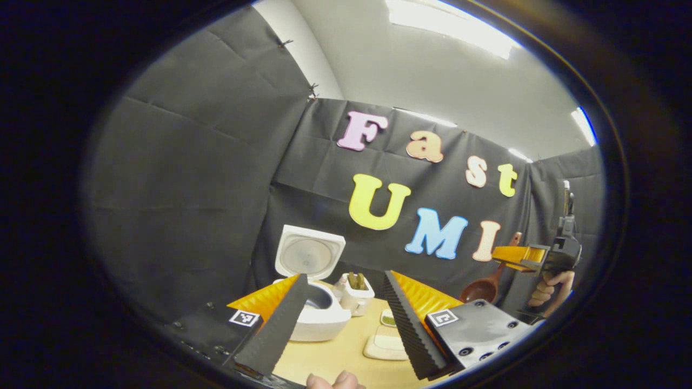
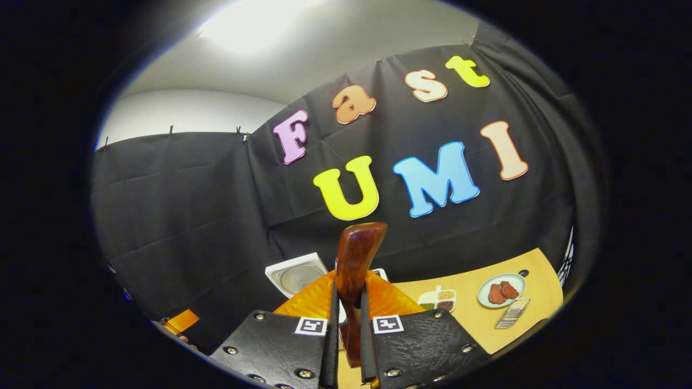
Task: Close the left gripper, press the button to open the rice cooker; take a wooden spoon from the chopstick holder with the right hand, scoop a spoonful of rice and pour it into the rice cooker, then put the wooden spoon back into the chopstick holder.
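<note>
Two tools are working over the bench [image 1: 335,351]. Left tool [image 1: 340,324] is gaping wide before the rice cooker [image 1: 319,313], lid up. Right tool [image 2: 347,335] is squeezing the wooden spoon [image 2: 354,270]. Chopstick holder [image 1: 357,294] is sitting beside the cooker.

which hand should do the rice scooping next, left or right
Right. The right tongs are already shut on the wooden spoon, raised above the table. The left tongs are open and empty, facing the rice cooker, whose lid is up.

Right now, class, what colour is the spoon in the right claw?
Reddish-brown wood; the spoon shows best in the right gripper view.
</note>
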Available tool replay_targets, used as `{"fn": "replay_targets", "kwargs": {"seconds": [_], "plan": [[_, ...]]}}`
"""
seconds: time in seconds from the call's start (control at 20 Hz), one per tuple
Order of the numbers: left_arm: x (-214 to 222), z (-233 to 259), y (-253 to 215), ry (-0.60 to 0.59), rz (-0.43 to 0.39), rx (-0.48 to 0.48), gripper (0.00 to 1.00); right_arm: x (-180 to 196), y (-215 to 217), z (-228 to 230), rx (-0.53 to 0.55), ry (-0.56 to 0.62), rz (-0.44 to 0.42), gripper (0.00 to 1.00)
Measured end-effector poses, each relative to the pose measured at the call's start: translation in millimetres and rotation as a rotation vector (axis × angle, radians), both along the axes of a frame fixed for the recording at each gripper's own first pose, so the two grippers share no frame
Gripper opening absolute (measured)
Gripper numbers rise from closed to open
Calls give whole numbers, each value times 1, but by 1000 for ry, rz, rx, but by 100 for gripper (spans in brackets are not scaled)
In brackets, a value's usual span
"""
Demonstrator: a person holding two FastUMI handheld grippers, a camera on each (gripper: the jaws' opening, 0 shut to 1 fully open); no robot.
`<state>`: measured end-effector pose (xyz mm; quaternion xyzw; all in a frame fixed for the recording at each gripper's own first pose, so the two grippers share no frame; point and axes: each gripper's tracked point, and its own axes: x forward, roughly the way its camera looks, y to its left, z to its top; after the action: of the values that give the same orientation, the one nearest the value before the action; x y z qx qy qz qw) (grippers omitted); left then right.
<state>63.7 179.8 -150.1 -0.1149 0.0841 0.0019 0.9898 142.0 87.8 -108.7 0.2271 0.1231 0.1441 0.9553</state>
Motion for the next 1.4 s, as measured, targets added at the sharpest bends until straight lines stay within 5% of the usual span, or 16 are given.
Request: {"fn": "replay_targets", "kwargs": {"seconds": [0.6,1.4], "plan": [[15,2,-152,39,-16,102,93,-38,-134,-42,-64,-8,-49,17],[110,-53,-198,115,-232,149,93,91,-282,-272,-57,318,-443,17]]}}
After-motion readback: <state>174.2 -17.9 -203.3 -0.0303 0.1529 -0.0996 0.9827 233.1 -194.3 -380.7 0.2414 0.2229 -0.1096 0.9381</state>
